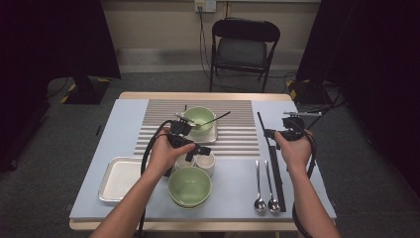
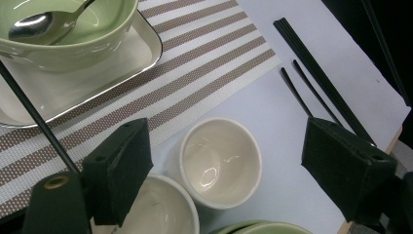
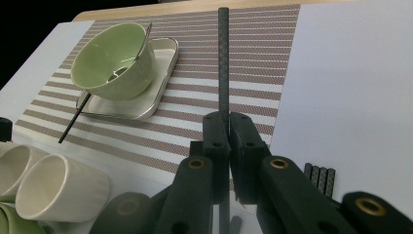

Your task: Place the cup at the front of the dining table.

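Observation:
My right gripper (image 3: 228, 130) is shut on a black chopstick (image 3: 223, 58) that points forward over the striped placemat (image 3: 253, 92). In the high view this gripper (image 1: 283, 132) hangs above the table's right side, over several black chopsticks (image 1: 277, 173) lying there. My left gripper (image 2: 229, 161) is open, its jaws wide apart just above two white cups (image 2: 221, 161). It (image 1: 194, 148) hovers near the middle of the table, with the cups (image 1: 205, 161) under it. Nothing is between its pads.
A green bowl (image 1: 199, 119) with a spoon (image 2: 29, 25) stands on a small tray (image 1: 210, 135) on the placemat, with a black stick (image 1: 218, 119) leaning there. Stacked green bowls (image 1: 189, 186), a metal tray (image 1: 116, 178) and two spoons (image 1: 265, 191) lie near the front edge. A chair (image 1: 242, 47) stands behind.

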Tool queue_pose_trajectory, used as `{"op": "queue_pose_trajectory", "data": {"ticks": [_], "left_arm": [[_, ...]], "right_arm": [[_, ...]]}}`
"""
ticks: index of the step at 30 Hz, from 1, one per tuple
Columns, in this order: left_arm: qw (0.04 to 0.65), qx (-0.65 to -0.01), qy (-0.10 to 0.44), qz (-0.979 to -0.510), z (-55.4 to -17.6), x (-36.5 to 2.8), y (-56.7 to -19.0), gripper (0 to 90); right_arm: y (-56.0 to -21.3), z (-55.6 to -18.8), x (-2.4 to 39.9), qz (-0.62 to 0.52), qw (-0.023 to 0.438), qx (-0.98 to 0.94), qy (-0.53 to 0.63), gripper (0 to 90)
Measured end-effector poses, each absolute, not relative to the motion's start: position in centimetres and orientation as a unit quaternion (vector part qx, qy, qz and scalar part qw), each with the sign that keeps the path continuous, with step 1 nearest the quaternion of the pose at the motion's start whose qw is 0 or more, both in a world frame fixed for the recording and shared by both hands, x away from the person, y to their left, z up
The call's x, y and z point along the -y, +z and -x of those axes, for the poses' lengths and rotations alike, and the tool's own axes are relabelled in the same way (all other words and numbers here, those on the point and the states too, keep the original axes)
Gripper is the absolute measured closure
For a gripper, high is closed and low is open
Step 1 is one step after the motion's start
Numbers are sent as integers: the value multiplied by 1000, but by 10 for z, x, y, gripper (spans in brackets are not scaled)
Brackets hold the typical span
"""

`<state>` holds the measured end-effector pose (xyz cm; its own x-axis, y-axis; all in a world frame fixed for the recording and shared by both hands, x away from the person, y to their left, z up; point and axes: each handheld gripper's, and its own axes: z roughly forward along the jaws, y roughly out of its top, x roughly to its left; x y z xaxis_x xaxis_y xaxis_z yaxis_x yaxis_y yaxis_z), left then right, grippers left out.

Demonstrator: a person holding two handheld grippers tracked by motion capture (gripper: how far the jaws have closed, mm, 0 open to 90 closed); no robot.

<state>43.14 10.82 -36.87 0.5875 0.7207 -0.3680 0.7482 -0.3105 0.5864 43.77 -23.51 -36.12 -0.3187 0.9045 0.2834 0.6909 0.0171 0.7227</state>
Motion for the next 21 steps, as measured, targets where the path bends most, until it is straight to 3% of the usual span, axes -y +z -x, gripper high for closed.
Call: {"op": "queue_pose_trajectory", "data": {"ticks": [21], "left_arm": [[376, -443, -25, -813, -429, -94, -367, 181]], "right_arm": [[-354, -440, 217, -560, 126, -703, 420, 868]]}}
